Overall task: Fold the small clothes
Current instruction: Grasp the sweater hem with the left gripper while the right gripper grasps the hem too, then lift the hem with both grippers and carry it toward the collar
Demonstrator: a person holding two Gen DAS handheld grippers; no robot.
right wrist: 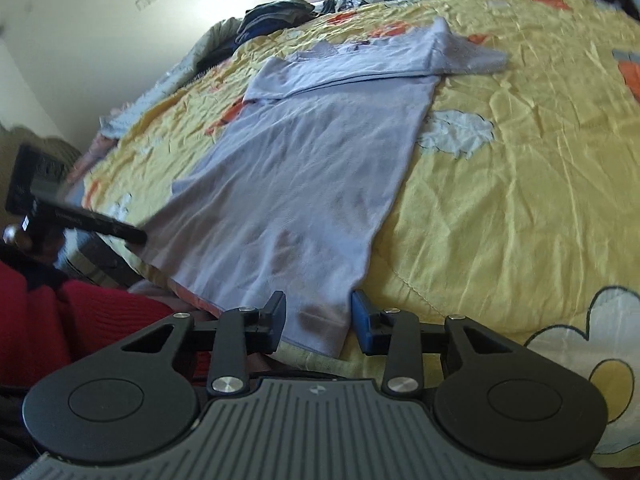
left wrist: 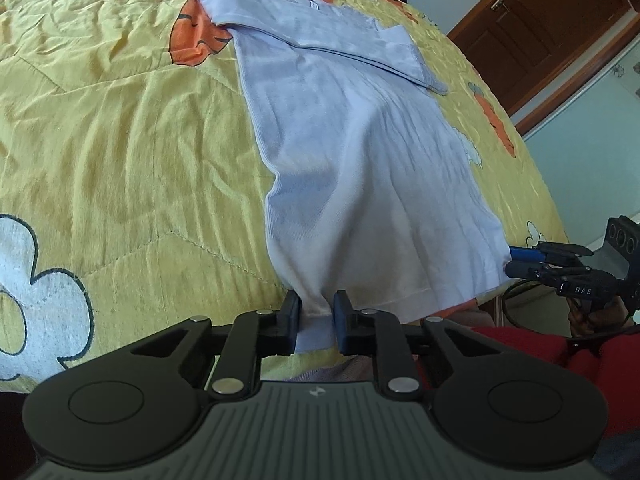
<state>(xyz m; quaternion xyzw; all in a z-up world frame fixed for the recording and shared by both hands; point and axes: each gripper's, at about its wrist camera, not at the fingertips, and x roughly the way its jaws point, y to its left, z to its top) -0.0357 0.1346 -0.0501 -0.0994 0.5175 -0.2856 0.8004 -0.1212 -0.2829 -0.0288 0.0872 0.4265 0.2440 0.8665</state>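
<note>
Now your left claw (left wrist: 316, 316) pinches one hem corner of the lilac shirt (left wrist: 352, 168), spread on the yellow bedspread (left wrist: 120, 128) toward 12 o'clock; your right claw (right wrist: 318, 316) straddles the other, jaws wide. Light, limp knit: grip the corners.

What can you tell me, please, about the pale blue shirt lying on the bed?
The shirt is a small, pale lavender-blue knit top, lightly wrinkled, spread flat on the yellow cartoon-print quilt. Its sleeves are folded in across the chest near the collar. The hem hangs toward the bed's edge, where the left claw pinches one bottom corner. The right claw straddles the other corner, its fingers apart.
</note>
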